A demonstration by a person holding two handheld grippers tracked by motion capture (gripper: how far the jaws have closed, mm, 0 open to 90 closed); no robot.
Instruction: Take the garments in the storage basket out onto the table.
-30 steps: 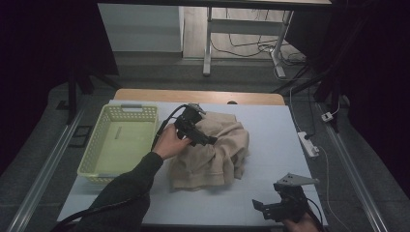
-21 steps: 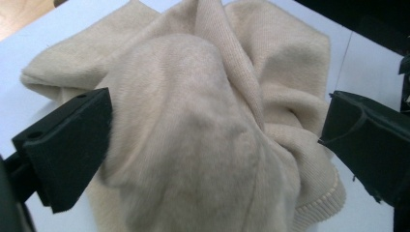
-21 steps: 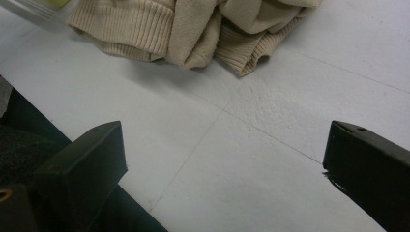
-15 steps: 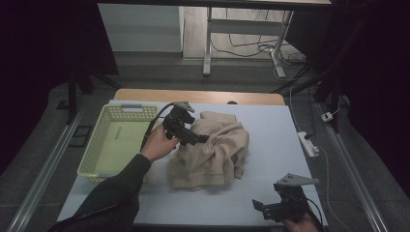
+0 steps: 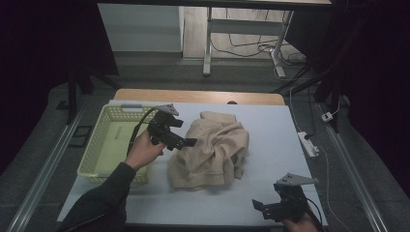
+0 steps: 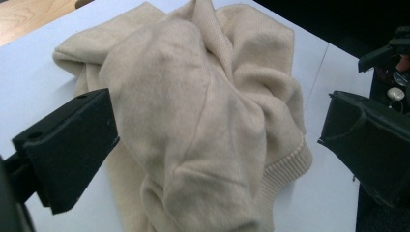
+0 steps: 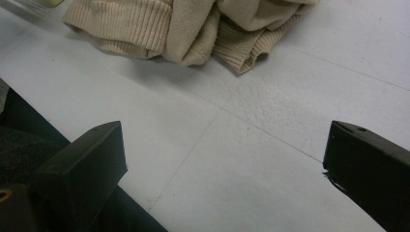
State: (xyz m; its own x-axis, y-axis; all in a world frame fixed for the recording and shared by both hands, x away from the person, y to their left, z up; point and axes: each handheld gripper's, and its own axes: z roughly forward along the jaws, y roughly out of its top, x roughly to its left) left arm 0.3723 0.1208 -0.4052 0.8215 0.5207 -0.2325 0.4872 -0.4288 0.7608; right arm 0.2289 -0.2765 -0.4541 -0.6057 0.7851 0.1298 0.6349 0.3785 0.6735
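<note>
High view looked down from above; both claw views sat close, all sharing the cream sweater (image 5: 210,152) centrally.

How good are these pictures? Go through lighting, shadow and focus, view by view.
High view: dim, the surroundings nearly black, the white table lit evenly, detail soft. Left gripper view: brighter, the cream sweater sharp enough to show its ribbed hem, the near black jaws soft. Right gripper view: the table texture crisp, a soft shadow under the sweater's edge, no glare.
</note>
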